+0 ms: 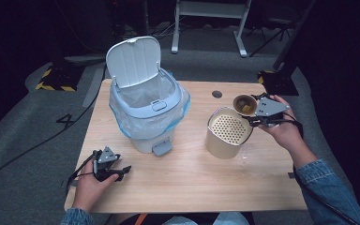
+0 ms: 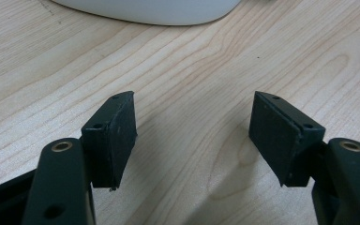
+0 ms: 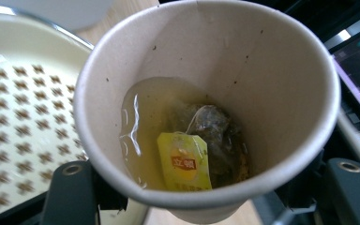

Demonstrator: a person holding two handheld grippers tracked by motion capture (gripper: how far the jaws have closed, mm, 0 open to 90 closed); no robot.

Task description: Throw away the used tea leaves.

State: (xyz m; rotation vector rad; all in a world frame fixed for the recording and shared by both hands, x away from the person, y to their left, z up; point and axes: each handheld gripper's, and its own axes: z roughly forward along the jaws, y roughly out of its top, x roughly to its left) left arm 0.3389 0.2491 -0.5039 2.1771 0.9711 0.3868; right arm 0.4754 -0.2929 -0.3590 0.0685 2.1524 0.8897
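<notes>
R gripper (image 3: 206, 197) clamps paper cup (image 3: 206, 93); L gripper (image 2: 192, 136) wide, empty.

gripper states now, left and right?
Left gripper: open, empty, over the wooden table.
Right gripper: closed on the beige paper cup of tea.

Left gripper view. The left gripper (image 2: 194, 129) looks along its two black jaws, which rise from the near edge and stand wide apart with nothing between them. Each jaw ends in a flat, matt black rectangular pad (image 2: 115, 136); the pads face one another across bare tabletop. A brass-coloured round rivet (image 2: 62, 146) sits in each jaw arm just behind its pad. Beneath the jaws lies the light wooden table (image 2: 192, 70) with wavy grain. At the far edge, left of centre, is the rounded white plastic base of a container (image 2: 154, 10), resting on the wood.
</notes>
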